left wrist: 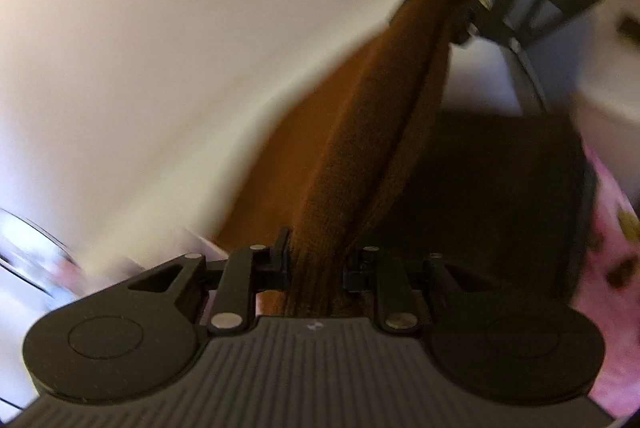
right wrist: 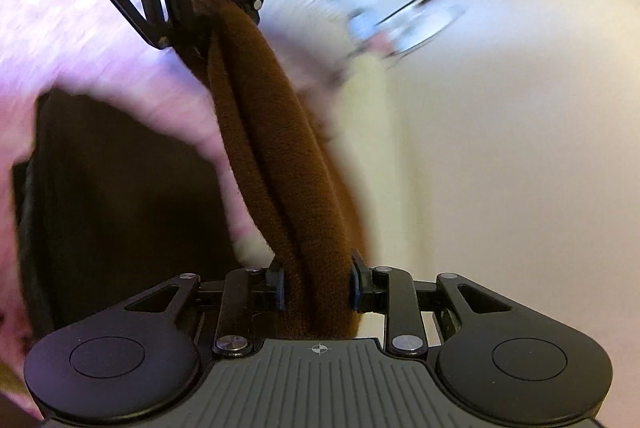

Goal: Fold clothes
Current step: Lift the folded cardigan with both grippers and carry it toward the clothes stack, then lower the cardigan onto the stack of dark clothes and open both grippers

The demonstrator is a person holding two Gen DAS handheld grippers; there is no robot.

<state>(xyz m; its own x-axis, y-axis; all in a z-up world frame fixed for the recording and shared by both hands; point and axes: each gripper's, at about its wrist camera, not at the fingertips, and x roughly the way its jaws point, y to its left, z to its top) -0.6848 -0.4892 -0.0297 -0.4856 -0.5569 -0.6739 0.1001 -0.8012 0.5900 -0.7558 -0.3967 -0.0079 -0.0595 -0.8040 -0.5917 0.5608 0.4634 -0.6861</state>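
The left hand-held gripper [left wrist: 314,264] pinches one end of a bunched brown garment [left wrist: 360,132], and the right hand-held gripper [right wrist: 316,284] pinches the other end. The cloth stretches between them as a thick rope, above a blurred dark piece [left wrist: 492,196] and pink patterned fabric [left wrist: 612,260].

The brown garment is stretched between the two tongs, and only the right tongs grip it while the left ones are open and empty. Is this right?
Not quite. The left tongs are also shut on the brown garment, as the left wrist view shows. The right tongs grip its other end, and it does stretch between the two.
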